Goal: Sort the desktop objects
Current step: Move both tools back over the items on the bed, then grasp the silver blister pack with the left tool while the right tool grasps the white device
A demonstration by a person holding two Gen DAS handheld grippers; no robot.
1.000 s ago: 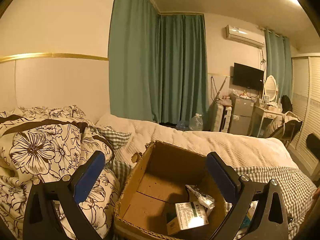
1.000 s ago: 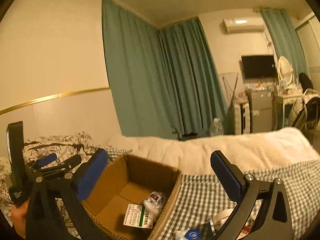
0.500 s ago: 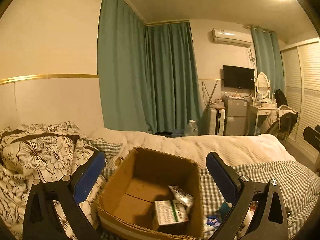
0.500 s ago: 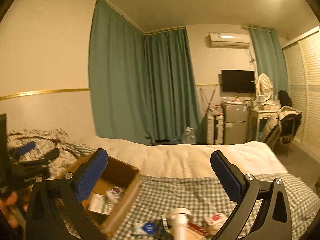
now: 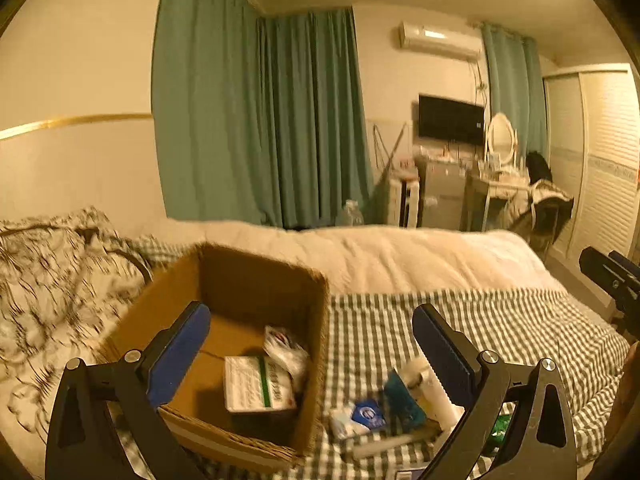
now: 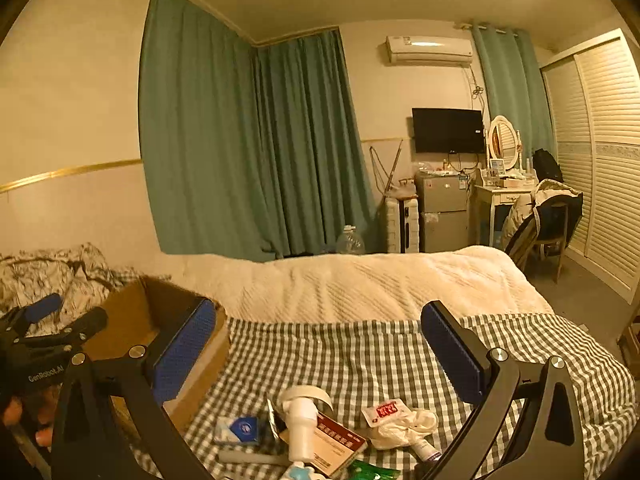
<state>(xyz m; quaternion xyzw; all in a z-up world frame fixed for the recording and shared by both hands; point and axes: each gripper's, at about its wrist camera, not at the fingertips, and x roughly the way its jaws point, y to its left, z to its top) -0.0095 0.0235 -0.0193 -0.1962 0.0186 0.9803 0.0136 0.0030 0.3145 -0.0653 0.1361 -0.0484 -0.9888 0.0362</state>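
Two items are lying inside the cardboard box (image 5: 256,292): a white carton with a green stripe (image 5: 256,384) and, touching its far edge, a crinkled white packet (image 5: 286,346). The box is sitting open-topped on the bed, at the left edge of the checked blanket (image 6: 360,352). Just right of the box, a loose cluster of small objects is waiting on the checked blanket: a blue-and-white packet (image 6: 238,429), a white bottle (image 6: 300,428) lying over a red-brown booklet (image 6: 340,442), a roll of white tape (image 6: 306,394) behind the bottle, a white pouch with a red label (image 6: 394,416), and a green wrapper (image 6: 370,472) at the lower edge.

The left gripper (image 5: 310,350) is hovering above the box's right wall, its jaws standing wide apart and holding nothing. The right gripper (image 6: 318,354) is hanging over the cluster, jaws likewise spread wide and empty; its left blue pad (image 6: 184,350) is overlapping the box's near corner in view. A person's fingers (image 6: 12,416) are showing at the lower left of the right wrist view, beside the left gripper's handle.

Beyond the blanket, a cream quilt (image 6: 380,280) is covering the rest of the bed, a floral duvet (image 5: 48,280) is bunching left of the box, and teal curtains (image 6: 248,148) are hanging behind.
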